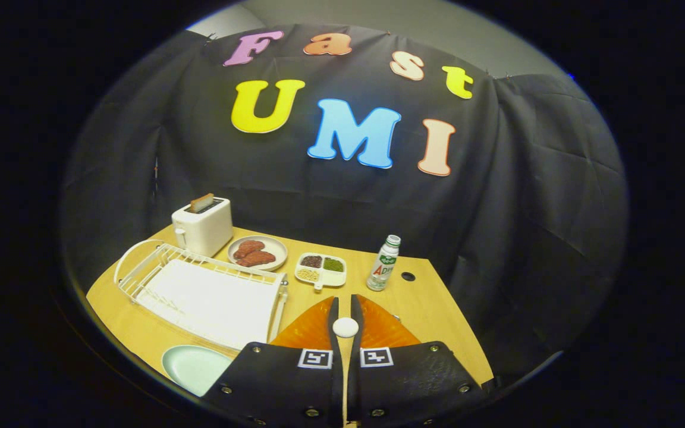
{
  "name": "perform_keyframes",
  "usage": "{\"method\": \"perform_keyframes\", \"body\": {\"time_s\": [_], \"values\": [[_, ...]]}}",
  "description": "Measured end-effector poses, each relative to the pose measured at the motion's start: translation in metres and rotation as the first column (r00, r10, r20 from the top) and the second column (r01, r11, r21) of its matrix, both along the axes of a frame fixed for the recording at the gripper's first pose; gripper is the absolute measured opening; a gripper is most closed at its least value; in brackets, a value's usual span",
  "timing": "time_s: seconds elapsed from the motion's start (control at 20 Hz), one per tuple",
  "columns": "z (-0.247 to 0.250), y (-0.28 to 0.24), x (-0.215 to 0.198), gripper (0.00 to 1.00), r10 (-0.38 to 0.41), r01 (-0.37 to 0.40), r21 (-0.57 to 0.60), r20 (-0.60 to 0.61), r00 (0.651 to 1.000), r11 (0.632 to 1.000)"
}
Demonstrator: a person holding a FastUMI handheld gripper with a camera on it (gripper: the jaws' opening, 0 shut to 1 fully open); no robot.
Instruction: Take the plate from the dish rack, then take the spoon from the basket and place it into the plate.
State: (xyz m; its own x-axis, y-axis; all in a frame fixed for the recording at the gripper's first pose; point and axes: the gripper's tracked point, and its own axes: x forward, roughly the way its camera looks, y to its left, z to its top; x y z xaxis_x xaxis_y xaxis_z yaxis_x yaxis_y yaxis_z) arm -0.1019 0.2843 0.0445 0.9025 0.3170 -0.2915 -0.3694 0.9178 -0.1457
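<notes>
My gripper (pixel 345 309) is shut on a white spoon (pixel 345 327). The spoon's rounded end shows between the fingers, and its thin handle runs back down the gap between them. I hold it well above the wooden table (pixel 426 315). A pale green plate (pixel 191 365) lies flat on the table below and to the left of the fingers, just in front of the white wire dish rack (pixel 200 291). The rack's slots hold nothing, and a white drain tray lies in it.
Beyond the rack stands a white toaster (pixel 203 226) with a slice of bread in it. A plate of brown meat (pixel 256 252), a divided dish of grains (pixel 320 268) and a small bottle (pixel 383 263) line the far side of the table.
</notes>
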Motion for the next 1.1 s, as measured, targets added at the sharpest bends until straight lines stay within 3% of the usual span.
{"method": "perform_keyframes", "body": {"time_s": [0.5,1.1], "values": [[-0.032,0.095,-0.096,0.03,0.255,-0.256,0.000,-0.085,0.963,0.967],[-0.112,0.139,-0.134,0.03,0.335,-0.346,0.009,-0.274,0.902,0.938]]}}
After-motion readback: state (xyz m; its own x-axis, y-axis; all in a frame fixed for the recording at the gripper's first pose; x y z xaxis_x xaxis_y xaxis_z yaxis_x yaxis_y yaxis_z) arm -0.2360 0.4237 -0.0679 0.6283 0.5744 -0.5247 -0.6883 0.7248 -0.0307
